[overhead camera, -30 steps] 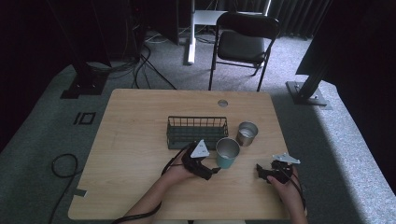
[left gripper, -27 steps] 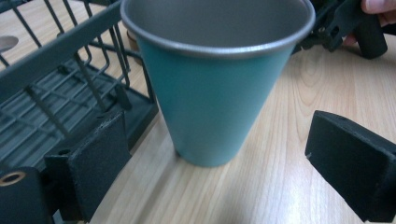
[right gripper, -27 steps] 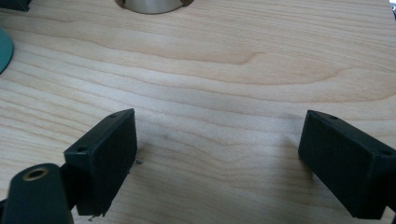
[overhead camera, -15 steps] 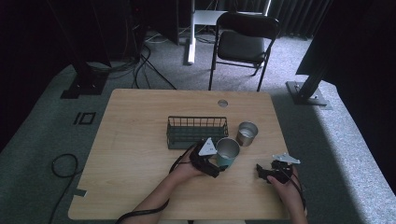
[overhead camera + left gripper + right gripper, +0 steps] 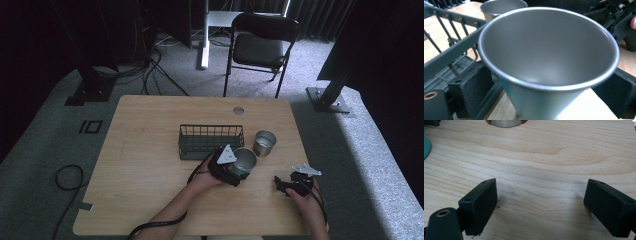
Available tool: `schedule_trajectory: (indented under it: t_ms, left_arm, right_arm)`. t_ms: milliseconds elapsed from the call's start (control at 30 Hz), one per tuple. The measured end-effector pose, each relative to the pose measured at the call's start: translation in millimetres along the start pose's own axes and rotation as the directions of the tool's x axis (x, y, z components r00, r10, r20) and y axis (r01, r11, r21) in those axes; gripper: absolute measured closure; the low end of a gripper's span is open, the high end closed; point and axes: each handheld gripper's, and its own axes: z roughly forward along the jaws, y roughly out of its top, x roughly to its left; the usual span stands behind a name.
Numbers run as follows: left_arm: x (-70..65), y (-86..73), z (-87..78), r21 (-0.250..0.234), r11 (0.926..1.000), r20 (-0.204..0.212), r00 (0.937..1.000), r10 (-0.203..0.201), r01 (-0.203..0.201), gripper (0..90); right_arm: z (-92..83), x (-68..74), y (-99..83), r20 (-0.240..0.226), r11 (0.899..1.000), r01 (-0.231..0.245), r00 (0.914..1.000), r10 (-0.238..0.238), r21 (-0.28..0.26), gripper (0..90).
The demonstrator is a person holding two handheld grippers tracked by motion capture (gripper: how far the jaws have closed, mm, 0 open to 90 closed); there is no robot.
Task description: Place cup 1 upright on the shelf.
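Two metal cups are on the wooden surface (image 5: 150,165). The left gripper (image 5: 231,166) holds the bigger cup (image 5: 244,161), the teal one with the shiny inside. In the left gripper view, the black jaws press on both sides of this cup (image 5: 549,62), low down near its bottom. The cup is tipped toward the camera, so its wide mouth is easy to see. It is just beside the green wire basket (image 5: 211,141), close to the basket's front right corner. In the left gripper view, the basket (image 5: 451,47) is right next to the cup on the left side.

The small silver cup (image 5: 264,143) stands up straight on the surface, a little to the right of the basket and just behind the held cup.

The right gripper (image 5: 286,184) is near the front right part of the surface, well apart from the cups. In the right gripper view, its jaws are spread wide with nothing between them, and the right gripper (image 5: 541,205) sits low over bare wood. The bottom of a cup (image 5: 504,123) peeks in at the top of that view.

A dark folding chair (image 5: 260,47) stands on the floor behind the surface.
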Motion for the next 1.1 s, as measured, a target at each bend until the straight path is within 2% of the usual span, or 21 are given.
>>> schedule_trajectory:
  t_ms: [267, 400, 433, 500, 600, 733, 1100]
  left_arm:
    - [-2.1, 5.0, 7.0, -0.018, 0.9998, -0.005, 1.0000, 0.008, -0.008, 6.7]
    - [-4.6, 4.5, 10.3, -0.032, 0.9992, -0.024, 0.9995, 0.021, -0.022, 7.8]
    - [-4.2, 4.7, 10.7, -0.033, 0.9993, -0.016, 0.9997, 0.017, -0.018, 7.8]
    - [-4.3, 4.5, 11.5, -0.041, 0.9989, -0.023, 0.9995, 0.022, -0.023, 13.0]
    - [-5.3, 4.1, 12.7, -0.045, 0.9985, -0.025, 0.9993, 0.029, -0.030, 13.6]
    - [-5.9, 5.1, 14.1, -0.043, 0.9990, -0.025, 0.9996, 0.013, -0.014, 14.1]
    - [-10.2, 7.7, 13.2, -0.024, 0.9996, -0.037, 0.9992, 0.014, -0.015, 14.8]
  right_arm:
    - [0.0, 0.0, 0.0, 0.000, 1.000, 0.000, 1.0000, 0.000, 0.000, 11.2]
    - [0.0, 0.0, 0.0, 0.000, 1.000, 0.000, 1.0000, 0.000, 0.000, 11.2]
    - [0.0, 0.0, 0.0, 0.000, 1.000, 0.000, 1.0000, 0.000, 0.000, 11.2]
    - [0.0, 0.0, 0.0, 0.000, 1.000, 0.000, 1.0000, 0.000, 0.000, 11.2]
    - [0.0, 0.0, 0.0, 0.000, 1.000, 0.000, 1.0000, 0.000, 0.000, 11.2]
    - [0.0, 0.0, 0.0, 0.000, 1.000, 0.000, 1.0000, 0.000, 0.000, 11.2]
    - [0.0, 0.0, 0.1, 0.000, 1.000, 0.000, 1.0000, 0.000, 0.000, 11.2]
